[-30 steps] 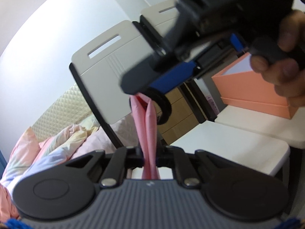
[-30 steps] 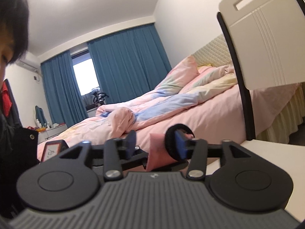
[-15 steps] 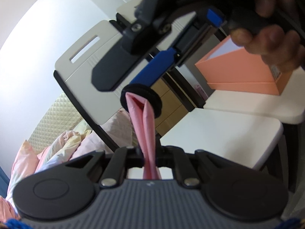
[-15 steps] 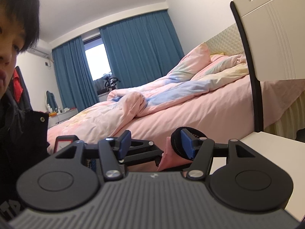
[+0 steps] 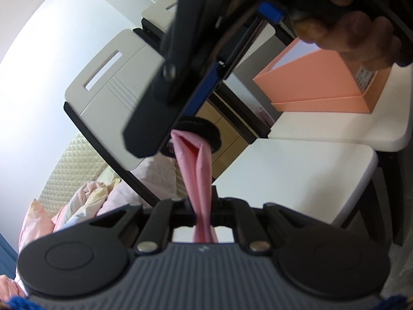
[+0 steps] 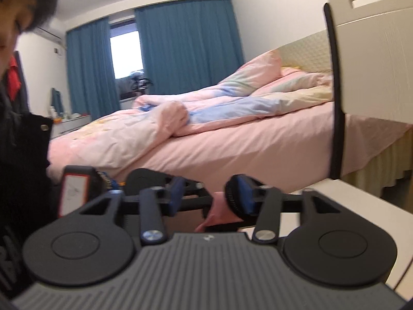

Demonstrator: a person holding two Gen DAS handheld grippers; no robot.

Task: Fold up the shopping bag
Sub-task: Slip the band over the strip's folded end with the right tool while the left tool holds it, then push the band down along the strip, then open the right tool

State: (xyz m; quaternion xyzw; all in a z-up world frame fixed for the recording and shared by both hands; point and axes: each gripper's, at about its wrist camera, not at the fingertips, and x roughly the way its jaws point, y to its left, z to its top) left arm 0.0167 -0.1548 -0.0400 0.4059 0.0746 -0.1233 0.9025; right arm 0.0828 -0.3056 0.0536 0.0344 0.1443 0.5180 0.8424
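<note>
Two grippers meet at one pink shopping bag (image 5: 200,178), which runs up the middle of the left wrist view. At the bottom, the left gripper (image 5: 202,208) is pinched tight on the bag. Up above, the right gripper (image 5: 191,139) has just been closing with the bag's top edge between its fingers; they look apart, touching only the round black pad (image 6: 233,196).
</note>
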